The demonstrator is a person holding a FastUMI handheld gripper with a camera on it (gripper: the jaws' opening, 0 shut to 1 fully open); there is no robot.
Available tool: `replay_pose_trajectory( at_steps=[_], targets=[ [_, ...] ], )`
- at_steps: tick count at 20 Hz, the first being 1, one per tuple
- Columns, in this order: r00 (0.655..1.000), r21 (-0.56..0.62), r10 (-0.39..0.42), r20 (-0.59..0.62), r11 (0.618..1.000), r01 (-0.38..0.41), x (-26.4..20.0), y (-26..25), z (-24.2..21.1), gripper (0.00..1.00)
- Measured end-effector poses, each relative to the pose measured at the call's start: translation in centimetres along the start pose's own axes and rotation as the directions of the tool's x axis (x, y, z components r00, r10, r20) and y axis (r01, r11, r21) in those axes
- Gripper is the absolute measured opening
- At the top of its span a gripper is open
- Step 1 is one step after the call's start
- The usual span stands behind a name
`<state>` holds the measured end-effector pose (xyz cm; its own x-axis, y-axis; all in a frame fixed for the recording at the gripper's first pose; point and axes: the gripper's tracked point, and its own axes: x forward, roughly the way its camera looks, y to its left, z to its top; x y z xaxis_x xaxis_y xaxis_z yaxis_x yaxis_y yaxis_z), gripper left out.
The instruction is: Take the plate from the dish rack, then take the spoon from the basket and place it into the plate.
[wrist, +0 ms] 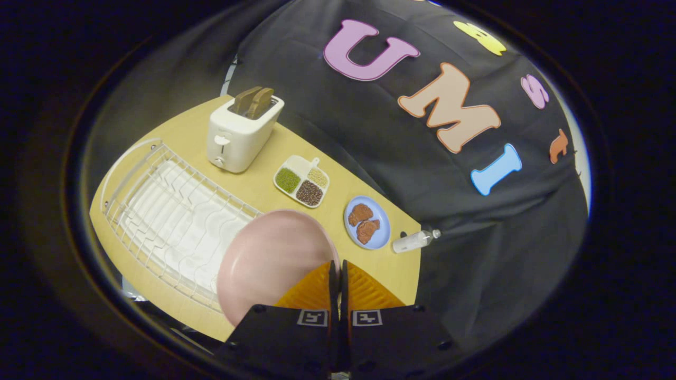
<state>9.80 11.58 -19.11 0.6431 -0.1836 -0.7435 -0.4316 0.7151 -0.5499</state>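
- The gripper has its fingers drawn nearly together on the rim of the pink plate; both fingers appear to press on that edge, so the plate hangs off to the left of them.
- The plate is held up in the air, overlapping the near corner of the white wire dish rack in this view and blurred at its edge; the rack's slots show no other dish.
- Judging from this, the first step is in hand: the plate is out of the rack but not yet set down.
- No spoon can be made out, and I cannot tell which thing is the basket.
- Beyond the fingers, on the yellow table, stand a toaster, a divided tray of grains, a blue plate of brown food and a small bottle lying on its side.
- The next move calls for a bare patch of table, a level lowering of the plate, then release before going for the spoon.
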Motion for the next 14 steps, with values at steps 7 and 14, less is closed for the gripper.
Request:
replay_pose_trajectory(
  at_steps=[7, 14],
  targets=[
    [0.999, 0.126, 0.009, 0.04, 0.992, -0.014, -2.1, -3.8, -3.5, 0.03],
    [0.998, 0.278, 0.022, 0.053, 0.96, -0.036, -3.8, -6.9, -9.6, 0.03]
  ],
)
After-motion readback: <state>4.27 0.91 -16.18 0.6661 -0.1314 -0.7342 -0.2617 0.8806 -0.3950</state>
